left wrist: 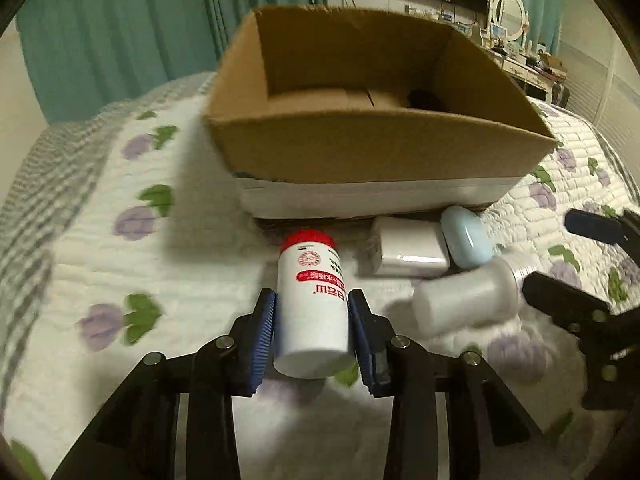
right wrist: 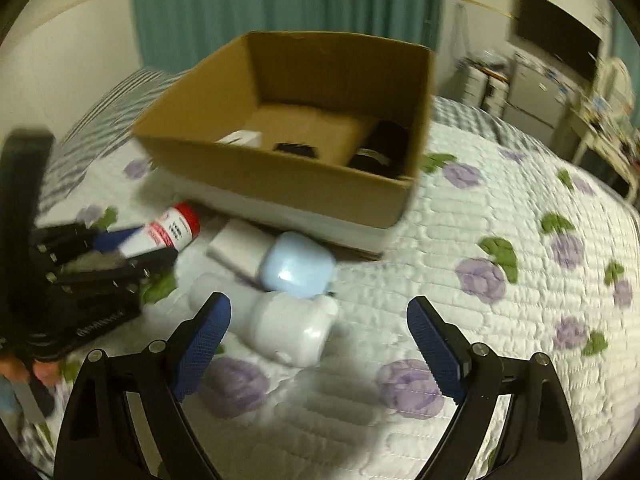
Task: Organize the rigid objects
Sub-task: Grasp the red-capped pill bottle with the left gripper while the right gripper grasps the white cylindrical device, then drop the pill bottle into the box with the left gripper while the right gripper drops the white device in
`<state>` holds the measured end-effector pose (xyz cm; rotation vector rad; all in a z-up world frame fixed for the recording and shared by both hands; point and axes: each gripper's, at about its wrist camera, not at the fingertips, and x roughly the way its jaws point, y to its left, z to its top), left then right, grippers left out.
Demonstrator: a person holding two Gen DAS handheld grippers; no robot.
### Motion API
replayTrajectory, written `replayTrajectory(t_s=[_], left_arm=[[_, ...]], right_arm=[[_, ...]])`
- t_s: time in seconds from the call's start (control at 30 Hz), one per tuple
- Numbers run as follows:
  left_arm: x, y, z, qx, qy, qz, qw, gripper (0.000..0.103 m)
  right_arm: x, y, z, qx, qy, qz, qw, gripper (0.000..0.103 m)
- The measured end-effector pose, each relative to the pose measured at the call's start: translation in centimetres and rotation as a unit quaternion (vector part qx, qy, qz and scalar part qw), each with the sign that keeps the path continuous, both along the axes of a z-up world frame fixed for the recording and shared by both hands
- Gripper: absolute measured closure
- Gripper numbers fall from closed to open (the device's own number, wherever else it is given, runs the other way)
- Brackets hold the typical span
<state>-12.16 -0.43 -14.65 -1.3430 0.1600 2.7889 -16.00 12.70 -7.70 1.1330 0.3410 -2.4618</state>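
The red-capped white bottle [left wrist: 313, 300] lies on the quilt [left wrist: 120, 264] between the left gripper's [left wrist: 312, 316] pads, which pinch its flanks, presumably for transfer to the cardboard box [left wrist: 360, 148] beyond the fingertips. The right gripper [right wrist: 320, 320] stands spread, the frosted white container [right wrist: 280, 324] beside its left finger [right wrist: 204, 332] ungripped. Items inside the box are blurred and unidentifiable.

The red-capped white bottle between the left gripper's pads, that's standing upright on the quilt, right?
Not upright. In the left wrist view the red-capped white bottle lies on its side on the quilt, cap pointing toward the cardboard box, between the left gripper pads.
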Motion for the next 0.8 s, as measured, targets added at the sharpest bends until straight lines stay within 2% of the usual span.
replayTrajectory(t_s=[0.2, 0.33, 0.43, 0.53, 0.63, 0.8], left_arm=[[2.5, -0.8, 0.8, 0.004, 0.006, 0.012, 0.9999, 0.066], [1.4, -1.0, 0.7, 0.007, 0.005, 0.011, 0.9999, 0.066], [1.1, -1.1, 0.1, 0.006, -0.001, 0.012, 0.9999, 0.066], [1.1, -1.3, -0.2, 0.007, -0.004, 0.014, 0.9999, 0.066], [1.4, -1.2, 0.0, 0.006, 0.001, 0.013, 0.9999, 0.066], [2.2, -1.0, 1.3, 0.004, 0.016, 0.010, 0.9998, 0.066]], right_arm=[[0.5, -3.0, -2.3, 0.096, 0.008, 0.045, 0.994, 0.013], [-0.2, -4.4, -3.9, 0.140, 0.015, 0.063, 0.988, 0.016], [-0.6, -4.8, -4.6, 0.142, 0.009, 0.071, 0.987, 0.025], [-0.7, -4.6, -4.8, 0.137, 0.004, 0.069, 0.988, 0.029], [-0.3, -4.1, -4.4, 0.132, 0.005, 0.064, 0.989, 0.043], [1.4, -2.5, -2.2, 0.096, 0.021, 0.044, 0.994, 0.044]])
